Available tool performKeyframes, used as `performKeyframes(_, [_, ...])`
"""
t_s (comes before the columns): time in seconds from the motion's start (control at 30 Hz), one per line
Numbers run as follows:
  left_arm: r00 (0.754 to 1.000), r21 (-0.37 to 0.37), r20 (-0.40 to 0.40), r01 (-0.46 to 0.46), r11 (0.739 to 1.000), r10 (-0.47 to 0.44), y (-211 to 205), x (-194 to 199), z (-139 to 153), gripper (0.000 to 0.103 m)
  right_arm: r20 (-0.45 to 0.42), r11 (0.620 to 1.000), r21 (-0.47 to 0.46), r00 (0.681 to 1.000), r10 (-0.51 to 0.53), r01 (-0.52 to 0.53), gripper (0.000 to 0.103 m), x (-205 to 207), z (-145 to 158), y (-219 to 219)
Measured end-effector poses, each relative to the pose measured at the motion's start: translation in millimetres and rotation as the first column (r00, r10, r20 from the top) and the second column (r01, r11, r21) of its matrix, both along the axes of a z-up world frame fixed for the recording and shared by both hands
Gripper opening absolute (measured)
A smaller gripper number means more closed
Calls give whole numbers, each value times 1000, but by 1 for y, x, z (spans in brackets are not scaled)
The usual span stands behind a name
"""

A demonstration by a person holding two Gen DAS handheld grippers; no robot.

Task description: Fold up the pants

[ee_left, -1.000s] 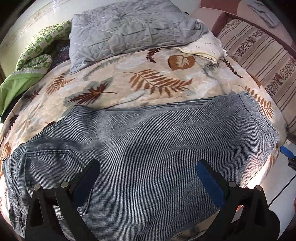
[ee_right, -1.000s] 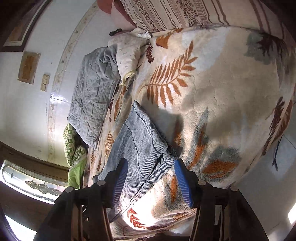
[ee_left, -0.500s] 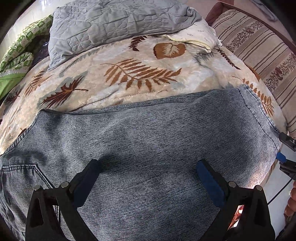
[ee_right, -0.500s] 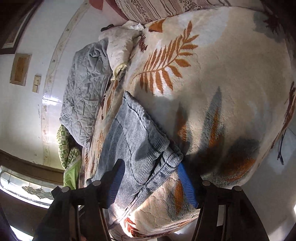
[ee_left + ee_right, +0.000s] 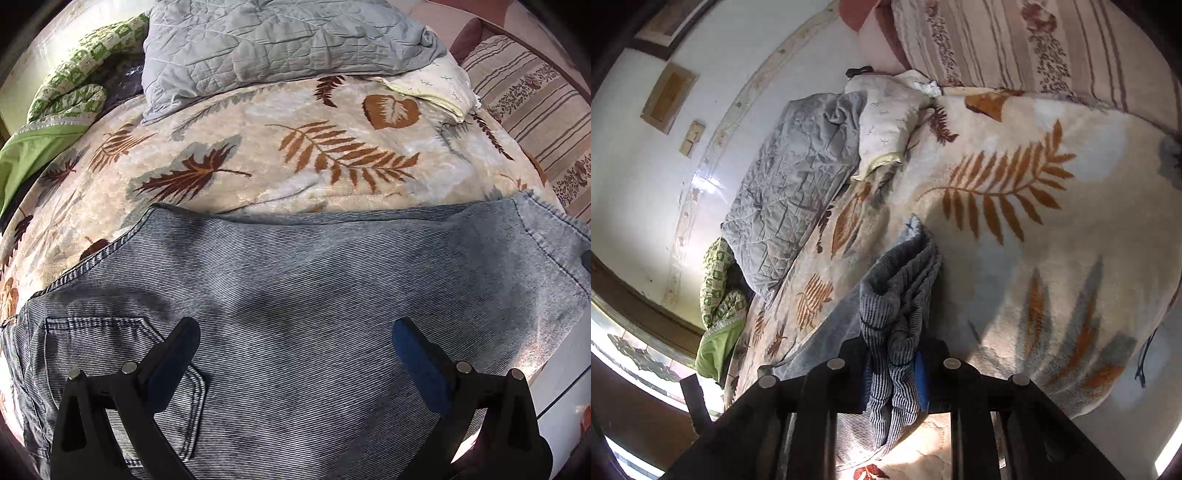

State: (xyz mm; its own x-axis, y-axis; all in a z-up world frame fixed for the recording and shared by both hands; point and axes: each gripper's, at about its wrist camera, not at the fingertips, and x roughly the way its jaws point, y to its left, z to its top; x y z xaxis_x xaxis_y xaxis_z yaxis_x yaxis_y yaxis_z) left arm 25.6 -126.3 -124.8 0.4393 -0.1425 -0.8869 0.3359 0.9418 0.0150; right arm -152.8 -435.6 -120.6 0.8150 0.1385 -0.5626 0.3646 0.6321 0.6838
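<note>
Fingers [image 5: 921,376] of right gripper [image 5: 892,376] pinch the pants [image 5: 897,295] hem.

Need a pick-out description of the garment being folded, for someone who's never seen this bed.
On the cream leaf-print fleece blanket covering the bed, look at the near edge, in front of the grey quilted comforter. The faded blue-grey ribbed denim pants lie flat there, the only striped-weave item with a stitched back pocket; the right gripper pinches their hem end.

Left gripper [image 5: 295,349] spread wide, right gripper [image 5: 892,373] clamped closed
</note>
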Motion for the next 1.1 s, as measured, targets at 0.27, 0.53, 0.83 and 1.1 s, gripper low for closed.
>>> performKeyframes(0.27, [980, -97, -4, -197, 976, 197, 81, 23, 29, 103, -24, 926, -260, 961, 276, -272, 19, 32, 59, 112])
performKeyframes(0.53, [949, -140, 24, -307, 941, 313, 138, 34, 50, 103, -162, 812, -250, 850, 502, -528, 21, 62, 25, 216])
performKeyframes(0.83, [973, -99, 56, -218, 971, 224, 116, 26, 42, 103, -318, 637, -296, 702, 637, -712, 53, 60, -4, 263])
performKeyframes(1.1, [988, -28, 142, -60, 998, 64, 58, 3, 38, 103, -157, 783, -297, 837, 525, -547, 50, 47, 23, 186])
